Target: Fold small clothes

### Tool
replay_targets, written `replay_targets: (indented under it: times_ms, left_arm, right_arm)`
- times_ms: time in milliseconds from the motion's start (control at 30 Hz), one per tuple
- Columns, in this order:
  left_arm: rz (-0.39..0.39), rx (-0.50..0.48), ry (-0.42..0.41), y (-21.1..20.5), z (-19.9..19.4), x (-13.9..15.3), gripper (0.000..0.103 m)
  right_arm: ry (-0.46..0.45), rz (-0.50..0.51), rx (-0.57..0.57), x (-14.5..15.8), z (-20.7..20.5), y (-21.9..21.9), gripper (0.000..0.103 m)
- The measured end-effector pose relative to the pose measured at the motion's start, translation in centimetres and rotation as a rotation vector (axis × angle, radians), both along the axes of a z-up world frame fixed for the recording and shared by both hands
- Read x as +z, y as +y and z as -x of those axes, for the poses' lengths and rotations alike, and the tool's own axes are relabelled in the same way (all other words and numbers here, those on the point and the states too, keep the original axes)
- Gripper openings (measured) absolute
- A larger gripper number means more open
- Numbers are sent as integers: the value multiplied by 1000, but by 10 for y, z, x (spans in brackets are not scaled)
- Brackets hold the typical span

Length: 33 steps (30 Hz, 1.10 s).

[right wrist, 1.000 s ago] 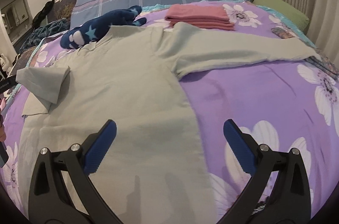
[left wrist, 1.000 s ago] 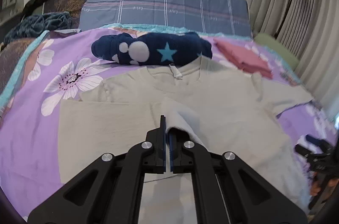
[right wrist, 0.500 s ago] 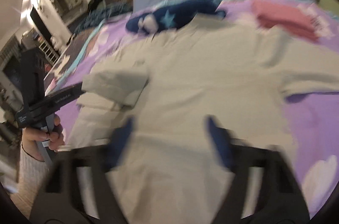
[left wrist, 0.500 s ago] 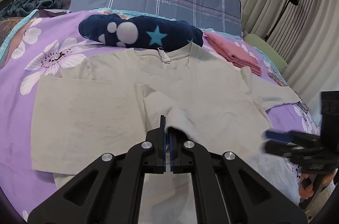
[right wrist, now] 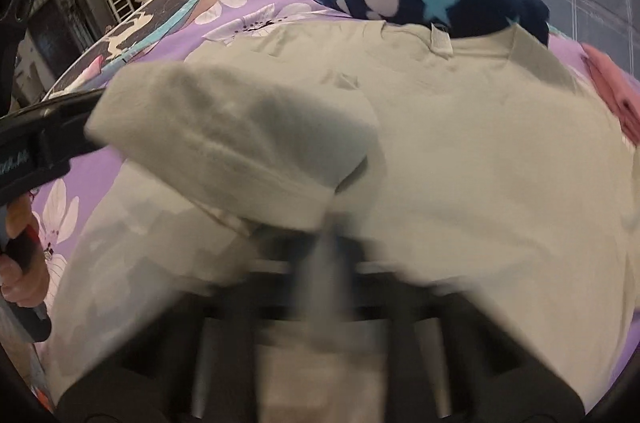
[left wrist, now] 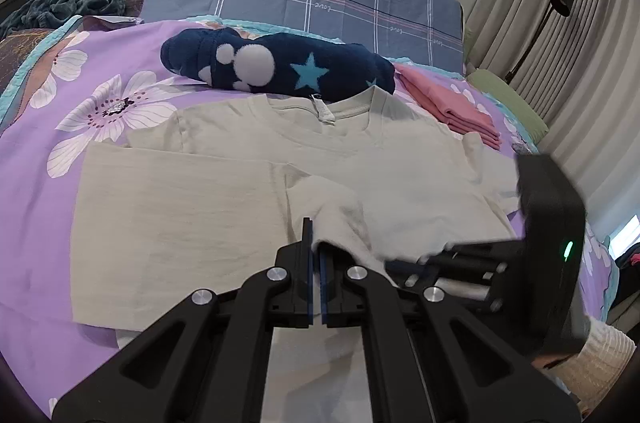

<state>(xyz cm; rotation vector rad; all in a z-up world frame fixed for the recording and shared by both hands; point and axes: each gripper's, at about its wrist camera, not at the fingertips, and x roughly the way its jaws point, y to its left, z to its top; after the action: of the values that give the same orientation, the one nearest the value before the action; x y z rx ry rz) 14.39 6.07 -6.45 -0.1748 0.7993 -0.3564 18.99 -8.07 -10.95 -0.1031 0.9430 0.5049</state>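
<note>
T-shirt, pale beige and short-sleeved, lies flat on the purple floral bedspread, its left side folded inward and its collar touching a navy star-print fleece bundle. The left gripper has its jaws pressed together, pinching a raised fold of the shirt. The right gripper is motion-blurred at the fabric, so I cannot tell how its jaws stand.

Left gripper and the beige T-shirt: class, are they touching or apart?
Touching. The left wrist view shows the left gripper with its jaws shut on a raised fold of the beige T-shirt, cloth pinched between them.
</note>
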Motion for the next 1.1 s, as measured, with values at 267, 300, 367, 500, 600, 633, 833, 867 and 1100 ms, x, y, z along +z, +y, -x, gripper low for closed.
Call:
replay_targets:
  times_ms: [267,300,367,500,600,633,833,867,1100]
  left_arm:
    - [102,-181,10,-60,-1,7,2]
    - [87,-206,13,-75,-2,4,2]
    - [40,-257,33,-110,-1,-7,5]
    - [36,-315,85,-132,5,-27,16]
    - [-28,-268,67,-117,14,-31,37]
    - [-52,-242,57,-107,17,-30,37]
    - [-98,-151,28,-65,26,-21,37]
    - [-99,-161,25,-67,27,-19,37]
    - [-163,-329,22,-137,28,-33,37]
  right_arm:
    - [-190,62,-160,64,-24,-92,1]
    - [-224,76,-220,69,-28,-107,7]
    - [-232,108,-337,67,-34,-131,52]
    - [-59,-22,-369,44,-27,-175,68]
    - [80,-135,-351,21,-25,-190,58]
    - [119,-171,-345,15,-23,-190,52]
    - [233,-260,-306,-13,-35,-155,35]
    - [218,-243,-313,-13,-41,-148,35]
    - [224,-188,-262,-14,-71,-130,19]
